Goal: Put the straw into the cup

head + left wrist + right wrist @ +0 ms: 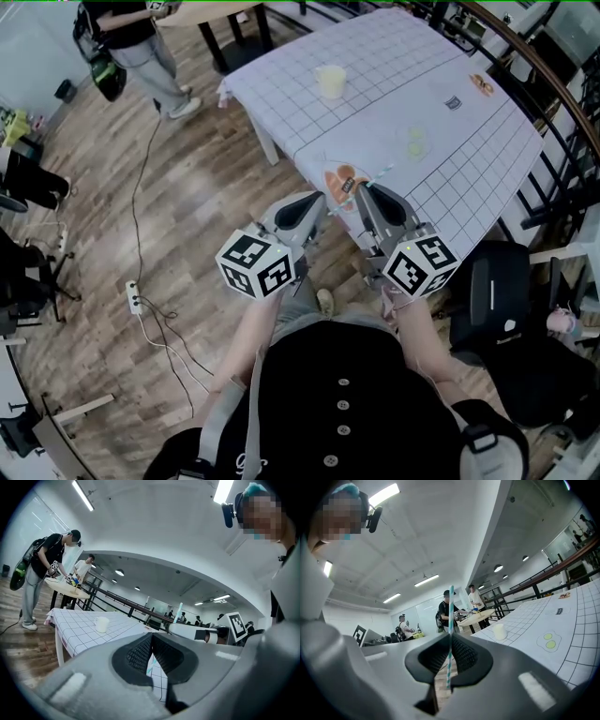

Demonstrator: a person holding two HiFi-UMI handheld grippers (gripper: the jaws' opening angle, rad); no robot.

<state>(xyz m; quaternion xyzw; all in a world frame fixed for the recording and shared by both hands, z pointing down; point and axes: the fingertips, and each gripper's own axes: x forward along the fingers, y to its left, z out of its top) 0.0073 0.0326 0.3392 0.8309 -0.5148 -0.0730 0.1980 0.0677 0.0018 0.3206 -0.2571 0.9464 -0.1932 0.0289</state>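
The right gripper's [450, 644] jaws pinch the striped straw [451, 613] upright between them, ready for lowering. The cup [500, 631] stands well ahead, right of the jaws. The left gripper's [151, 641] jaws look closed, probably empty.

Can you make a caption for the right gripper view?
The right gripper pinches a stripy straw; the white cup stands farther off on the checked table.

Bright hall, wood-plank floor [94, 187].
Strip lights [384, 494] line the white ceiling [440, 527]; a grid-clothed desk [394, 56] stands beside a dark railing [562, 565], a round table [65, 588] beyond it, a power strip [135, 298] on the floor.
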